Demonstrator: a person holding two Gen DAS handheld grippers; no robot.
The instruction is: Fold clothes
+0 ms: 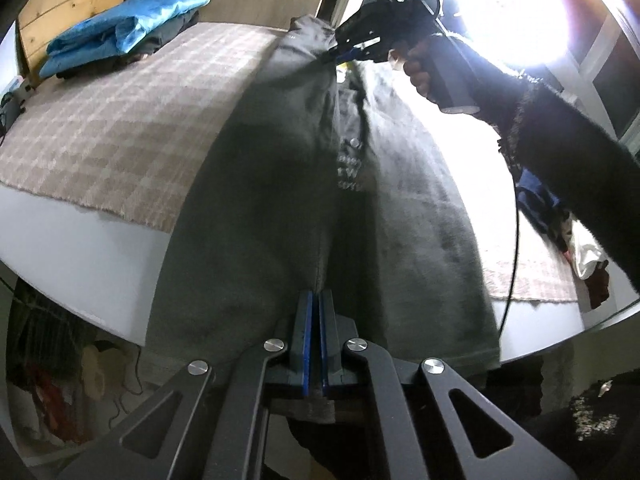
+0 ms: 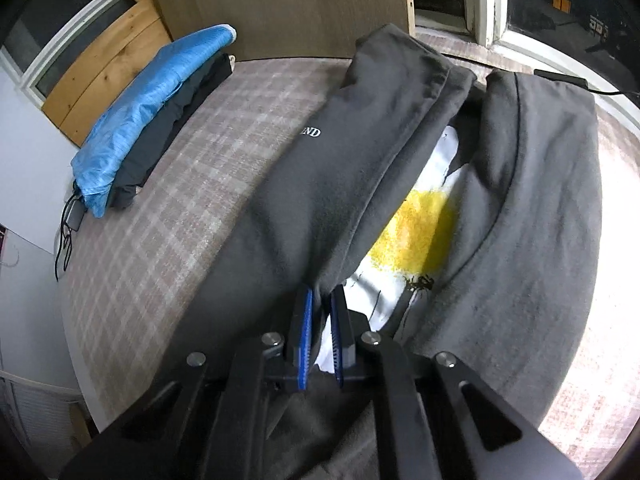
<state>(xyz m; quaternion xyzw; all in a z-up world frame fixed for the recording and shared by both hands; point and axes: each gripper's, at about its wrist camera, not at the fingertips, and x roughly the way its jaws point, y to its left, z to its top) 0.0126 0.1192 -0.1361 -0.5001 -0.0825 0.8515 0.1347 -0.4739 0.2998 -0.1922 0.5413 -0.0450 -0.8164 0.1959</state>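
Observation:
A dark grey sweatshirt point(image 1: 280, 184) with small white lettering is stretched over the plaid-covered bed. My left gripper point(image 1: 319, 300) is shut on its near edge. My right gripper point(image 1: 340, 46) shows in the left wrist view at the far end, shut on the other edge and holding it up. In the right wrist view my right gripper point(image 2: 322, 300) is shut on a fold of the sweatshirt point(image 2: 332, 184). A white and yellow inner print point(image 2: 420, 232) shows between the grey folds.
A folded stack topped by a blue garment point(image 1: 120, 28) lies at the bed's far left; it also shows in the right wrist view point(image 2: 152, 100). The plaid blanket point(image 1: 120, 128) covers the bed. More clothes point(image 1: 584, 256) lie at the right. A cable point(image 1: 514, 240) hangs from my right gripper.

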